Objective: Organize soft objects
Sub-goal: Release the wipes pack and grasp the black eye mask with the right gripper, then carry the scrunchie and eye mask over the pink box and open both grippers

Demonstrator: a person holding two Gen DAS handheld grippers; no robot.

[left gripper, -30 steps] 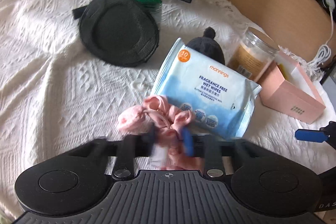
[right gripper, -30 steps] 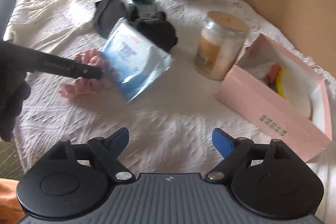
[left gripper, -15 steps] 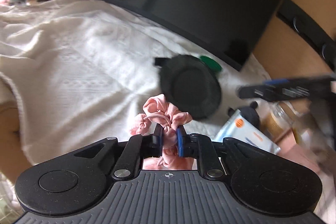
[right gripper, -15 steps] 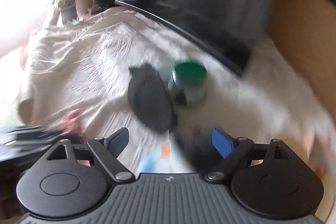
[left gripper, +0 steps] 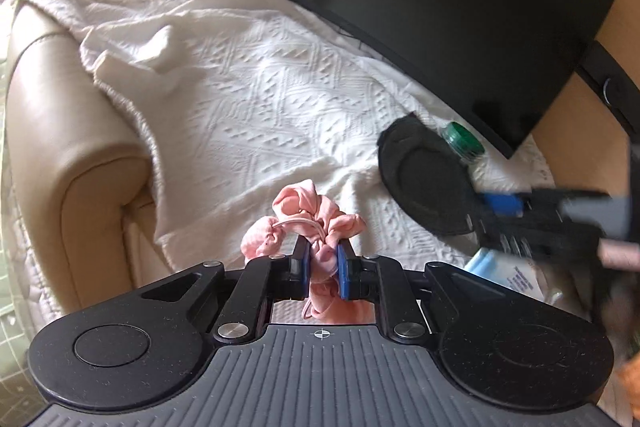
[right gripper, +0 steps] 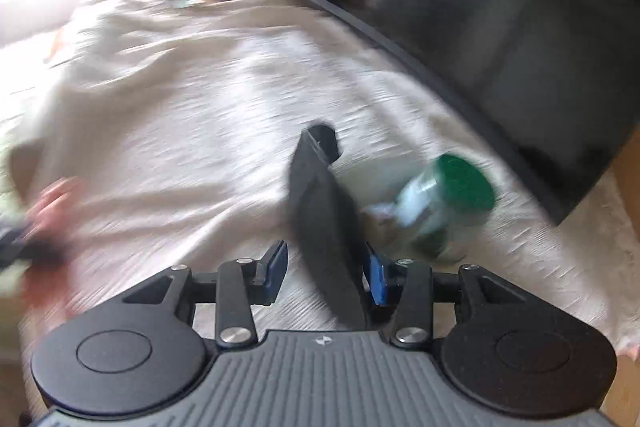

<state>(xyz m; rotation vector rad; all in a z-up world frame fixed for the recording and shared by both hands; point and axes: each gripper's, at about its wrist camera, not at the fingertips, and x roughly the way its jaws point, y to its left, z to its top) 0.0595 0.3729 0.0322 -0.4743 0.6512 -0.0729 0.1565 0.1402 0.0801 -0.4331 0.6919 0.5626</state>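
A pink scrunchie [left gripper: 304,211] is pinched between the blue pads of my left gripper [left gripper: 323,261], which is shut on it above the white blanket [left gripper: 240,99]. The right wrist view is blurred by motion, and the scrunchie [right gripper: 52,211] is only a pink smear at its left edge. A black padded eye mask [right gripper: 320,211] stands on edge between the jaws of my right gripper [right gripper: 326,269], which are closing. The right pad is at the mask, while a gap remains at the left pad. From the left wrist, the mask [left gripper: 424,183] lies with the right gripper [left gripper: 498,223] blurred at its near edge.
A green-lidded jar [right gripper: 460,187] stands just behind the mask. A blue wet wipes pack [left gripper: 508,275] lies under the right gripper. A black monitor [left gripper: 440,7] lines the back, a beige sofa arm [left gripper: 72,155] the left. Potted plants stand far left.
My left gripper has carried the scrunchie away from the wipes pack, with the view swinging left. My right gripper has moved from bare blanket to the black mask, and its jaws have narrowed around it.
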